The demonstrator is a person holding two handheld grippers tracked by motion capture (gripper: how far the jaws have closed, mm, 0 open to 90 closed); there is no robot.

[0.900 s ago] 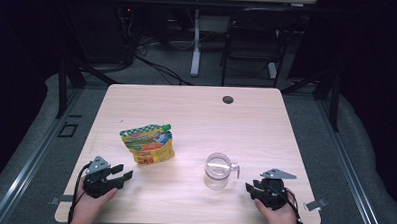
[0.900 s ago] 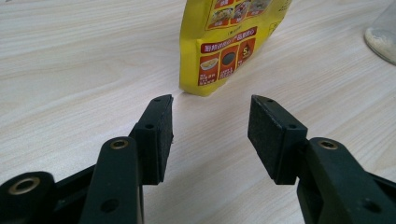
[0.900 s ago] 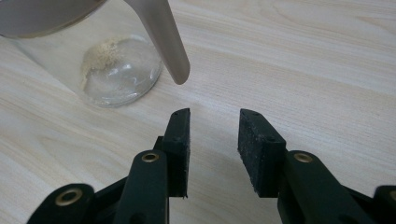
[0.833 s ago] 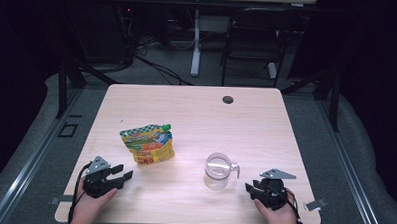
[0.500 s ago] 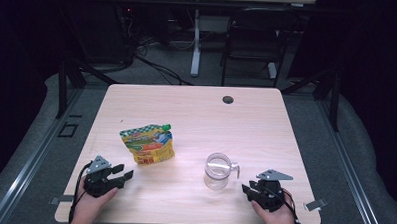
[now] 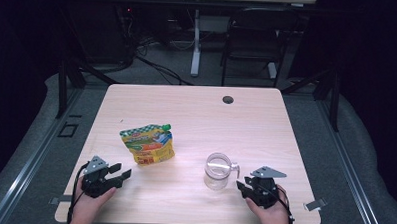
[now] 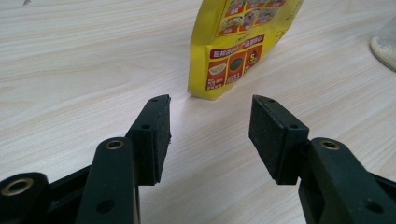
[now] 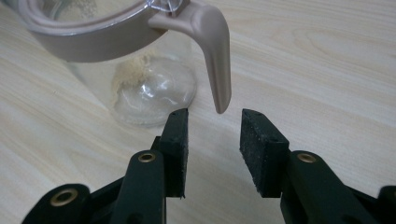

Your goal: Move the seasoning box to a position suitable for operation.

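Right gripper view: our right gripper [image 8: 212, 133], jaws parted and empty, faces the beige handle [image 8: 212, 56] of the clear plastic jug [image 8: 154, 88] on the table; light, rigid, slippery, so we'd pinch that handle.

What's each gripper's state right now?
Left gripper: open, empty, facing the yellow printed food pouch.
Right gripper: open, empty, just short of the clear glass jug's beige handle.

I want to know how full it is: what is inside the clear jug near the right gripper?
Inside the clear jug, a little pale, grainy powder lies on the bottom and clings to one side; otherwise it looks empty. The beige rim hides the upper inside from the right gripper view.
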